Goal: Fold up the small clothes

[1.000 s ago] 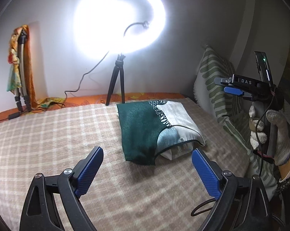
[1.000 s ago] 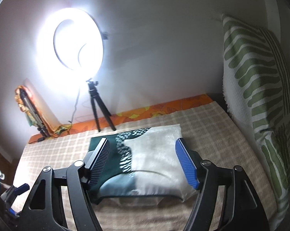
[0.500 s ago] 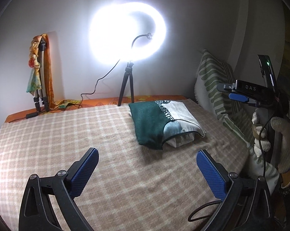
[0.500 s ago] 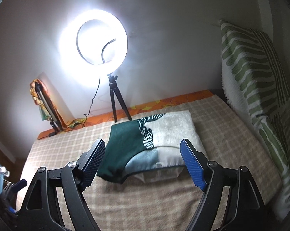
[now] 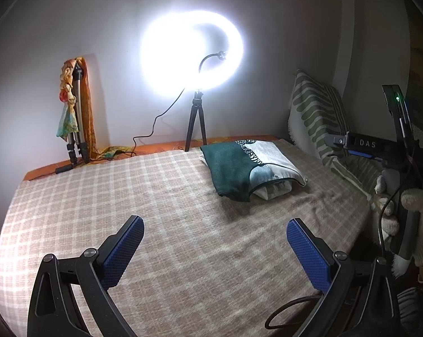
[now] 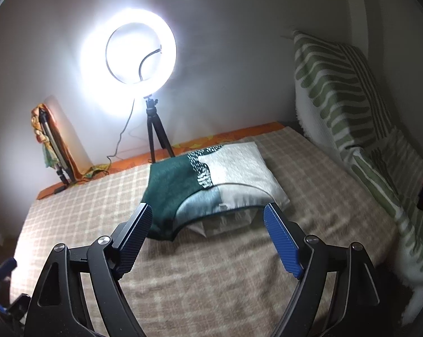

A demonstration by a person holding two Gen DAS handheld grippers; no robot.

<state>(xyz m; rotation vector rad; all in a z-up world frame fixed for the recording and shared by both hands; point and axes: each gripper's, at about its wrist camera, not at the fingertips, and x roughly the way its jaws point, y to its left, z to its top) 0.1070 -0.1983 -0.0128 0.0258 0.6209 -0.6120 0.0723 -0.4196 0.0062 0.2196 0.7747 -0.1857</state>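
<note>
A folded garment (image 5: 239, 168) (image 6: 211, 188), dark green on one side and white on the other with a patterned strip between, lies on the checked bed cover (image 5: 155, 210) (image 6: 225, 266) near the far right. It rests on a folded white piece beneath. My left gripper (image 5: 214, 247) hovers open over bare cover, well short of the garment. My right gripper (image 6: 207, 236) is open too, with nothing between its fingers, just in front of the garment's near edge. In the left wrist view the right gripper's body and a gloved hand (image 5: 413, 210) show at the far right.
A lit ring light on a small tripod (image 5: 196, 123) (image 6: 156, 134) stands at the far edge, its cable trailing left. A second tripod draped with colourful cloth (image 5: 75, 118) leans on the wall. Green-striped pillows (image 5: 318, 118) (image 6: 351, 98) line the right side.
Both grippers have drawn back from the garment, which now looks smaller and farther off. The right jaws have spread wider and no longer straddle it. The garment itself has not moved.
</note>
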